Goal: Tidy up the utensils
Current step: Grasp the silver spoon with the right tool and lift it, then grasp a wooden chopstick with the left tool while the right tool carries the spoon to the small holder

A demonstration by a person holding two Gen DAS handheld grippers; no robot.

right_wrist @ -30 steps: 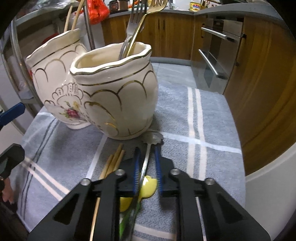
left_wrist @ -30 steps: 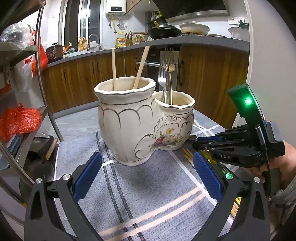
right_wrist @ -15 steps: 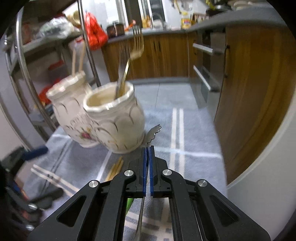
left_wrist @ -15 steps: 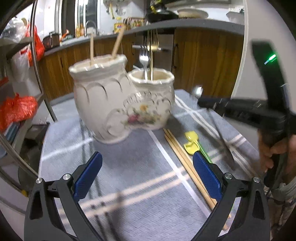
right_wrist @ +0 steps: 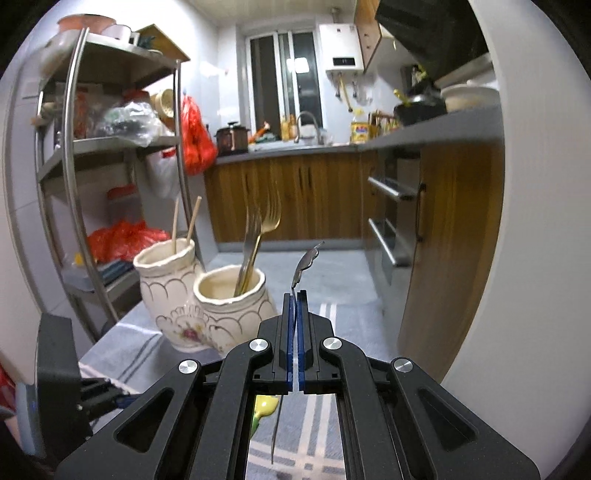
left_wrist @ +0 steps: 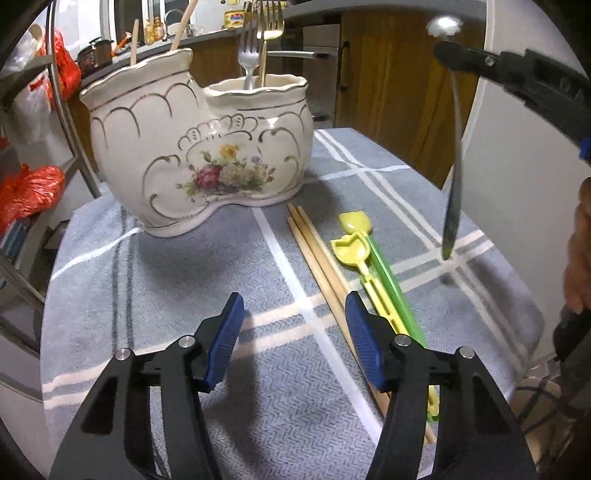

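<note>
Low in the left wrist view, the left gripper (left_wrist: pixel 295 336) hangs over the grey checked cloth (left_wrist: pixel 166 266) on the worktop, its jaws about half open after just closing in, with nothing but cloth between them. Its right blue pad (left_wrist: pixel 364 345) sits just beside the wooden chopsticks (left_wrist: pixel 317 254), which lie on the cloth running from centre toward the lower right. Touching their right side lie a yellow plastic utensil (left_wrist: pixel 351 247) and a green one (left_wrist: pixel 388 273).

At the upper right of that view, the right gripper (right_wrist: pixel 294 306) is held in the air with its jaws clamped on a metal spoon (left_wrist: pixel 455 177): the bowl pokes out above the pads and the handle hangs down over the cloth, clear of it. In the right wrist view the blue pads meet flat on the spoon's neck.

The cream ceramic holder (left_wrist: pixel 192 147), with gold trim and a painted flower spray, stands at centre left on the cloth. Its taller compartment holds two wooden sticks (left_wrist: pixel 181 33); its lower one holds two forks (right_wrist: pixel 258 236), one silver, one gold.

Any lettering on the bottles along the back counter is too small and blurred to read.
</note>
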